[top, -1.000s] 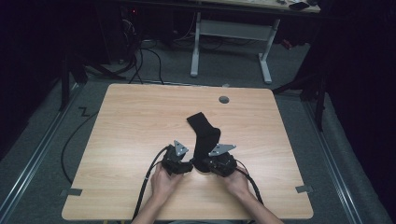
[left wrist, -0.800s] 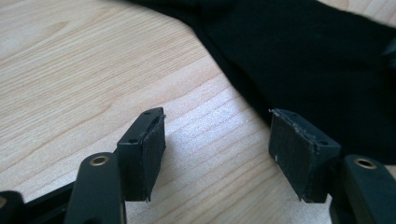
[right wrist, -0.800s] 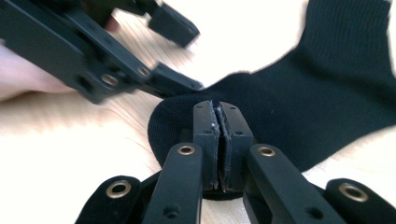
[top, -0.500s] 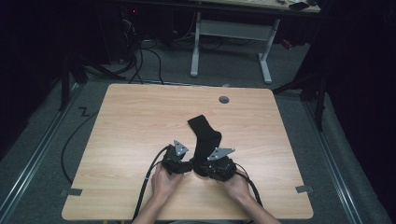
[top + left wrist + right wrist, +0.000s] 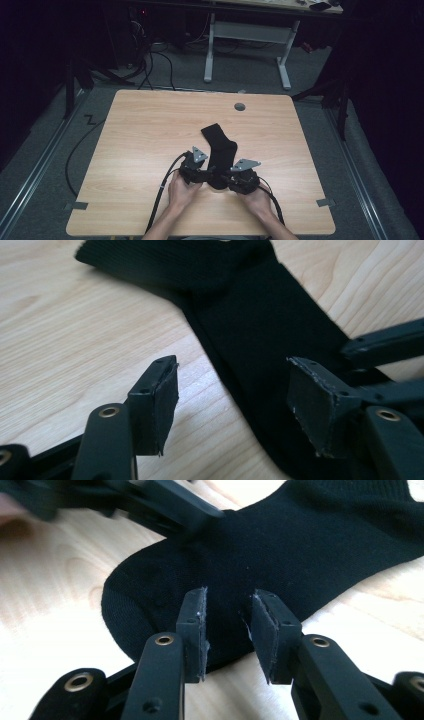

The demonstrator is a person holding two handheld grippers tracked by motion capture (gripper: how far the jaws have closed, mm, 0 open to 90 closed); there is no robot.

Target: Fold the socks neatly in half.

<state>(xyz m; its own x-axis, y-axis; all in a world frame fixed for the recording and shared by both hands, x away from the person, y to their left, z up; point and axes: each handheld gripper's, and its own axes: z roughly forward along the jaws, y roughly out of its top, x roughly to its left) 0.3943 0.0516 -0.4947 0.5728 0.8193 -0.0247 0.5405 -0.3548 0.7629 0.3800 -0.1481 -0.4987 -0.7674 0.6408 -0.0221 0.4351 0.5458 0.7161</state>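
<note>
While both grippers' jaws stand open over the black sock point(image 5: 220, 150), bare table point(image 5: 150, 130) surrounds its edges.

A light wooden table point(image 5: 140, 135) with a round cable hole point(image 5: 240, 106); a black sock point(image 5: 220, 150) lies flat on it.

A dim lab or recording workspace is suggested. A bare wooden table point(image 5: 150, 150) with a cable grommet point(image 5: 240, 106) is set on grey carpet point(image 5: 45, 165), with loose cables point(image 5: 150, 60) and a white-legged desk point(image 5: 247, 37) behind.
</note>
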